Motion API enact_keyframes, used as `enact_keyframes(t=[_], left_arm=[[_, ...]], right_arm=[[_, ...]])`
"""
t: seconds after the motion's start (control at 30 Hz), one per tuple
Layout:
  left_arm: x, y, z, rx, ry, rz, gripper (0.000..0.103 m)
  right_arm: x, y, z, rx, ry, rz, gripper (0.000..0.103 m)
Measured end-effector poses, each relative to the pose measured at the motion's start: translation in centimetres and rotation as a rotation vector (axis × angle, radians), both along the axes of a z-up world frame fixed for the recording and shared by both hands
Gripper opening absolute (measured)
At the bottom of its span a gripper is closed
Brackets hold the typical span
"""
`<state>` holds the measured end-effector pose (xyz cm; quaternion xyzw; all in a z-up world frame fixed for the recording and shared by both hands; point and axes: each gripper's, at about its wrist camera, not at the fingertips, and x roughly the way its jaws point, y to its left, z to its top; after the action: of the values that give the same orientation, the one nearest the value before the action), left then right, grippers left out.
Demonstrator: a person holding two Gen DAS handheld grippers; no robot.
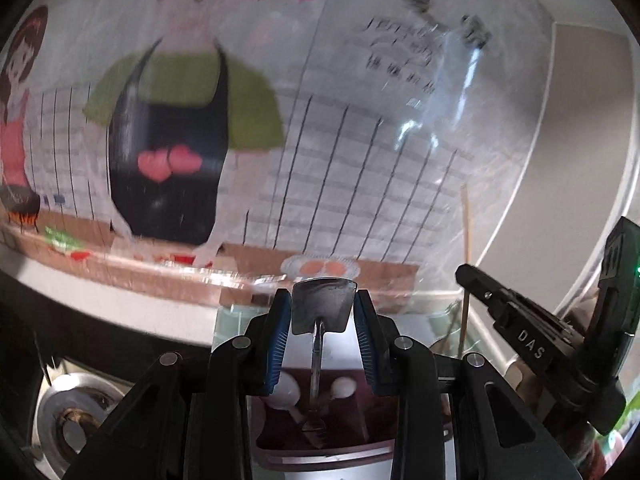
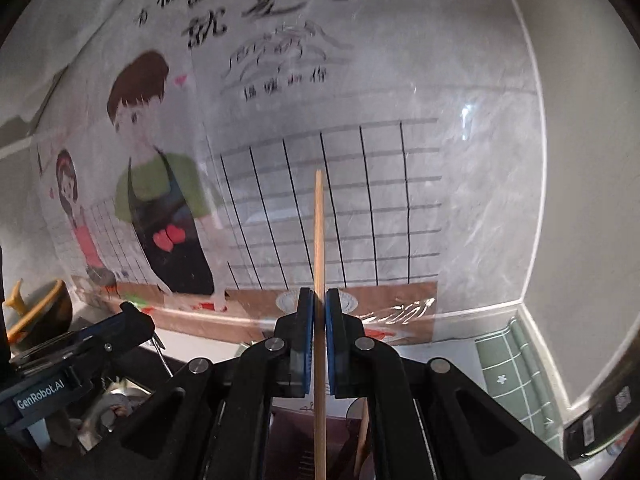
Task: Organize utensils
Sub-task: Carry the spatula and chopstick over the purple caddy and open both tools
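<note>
While the left gripper (image 1: 323, 320) pinches a metal spatula (image 1: 323, 307) by its blade, fingers (image 1: 276, 344) pressed on either edge and the handle hanging down, a dark reddish utensil box (image 1: 320, 432) sits right below it holding two white spoons (image 1: 282, 392) and the spatula's handle end. Over on the right, the right gripper (image 2: 319, 320) has its fingers (image 2: 306, 340) clamped tight on one wooden chopstick (image 2: 319, 240), standing upright, its lower end down toward the same box beside a wooden handle (image 2: 362, 432).
</note>
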<state>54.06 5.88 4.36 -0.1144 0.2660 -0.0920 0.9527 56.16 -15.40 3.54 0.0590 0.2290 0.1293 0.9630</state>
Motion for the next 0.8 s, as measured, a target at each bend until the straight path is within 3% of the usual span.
enact_keyframes(t=[0.3,0.53,0.67,0.8], left_arm=[[0.1,-0.4,-3.7,0.021,0.089,0.001,0.033],[0.3,-0.1,-4.7,-0.032,0.164,-0.001,0.034],[-0.5,-0.1,-3.8,-0.021,0.164,-0.008,0.038],[-2.7,0.1,-2.3,-0.026,0.153,-0.029,0.045]], right_arm=[[0.7,0.7,-4.3,-0.087,0.084,0.028,0.005],[-1.0,0.8,-6.1,-0.192,0.184,0.054,0.008],[-2.9,-0.7,-5.2,-0.19,0.185,0.02,0.041],[-6.0,-2.8,-3.9,-0.199,0.184,-0.008,0.046]])
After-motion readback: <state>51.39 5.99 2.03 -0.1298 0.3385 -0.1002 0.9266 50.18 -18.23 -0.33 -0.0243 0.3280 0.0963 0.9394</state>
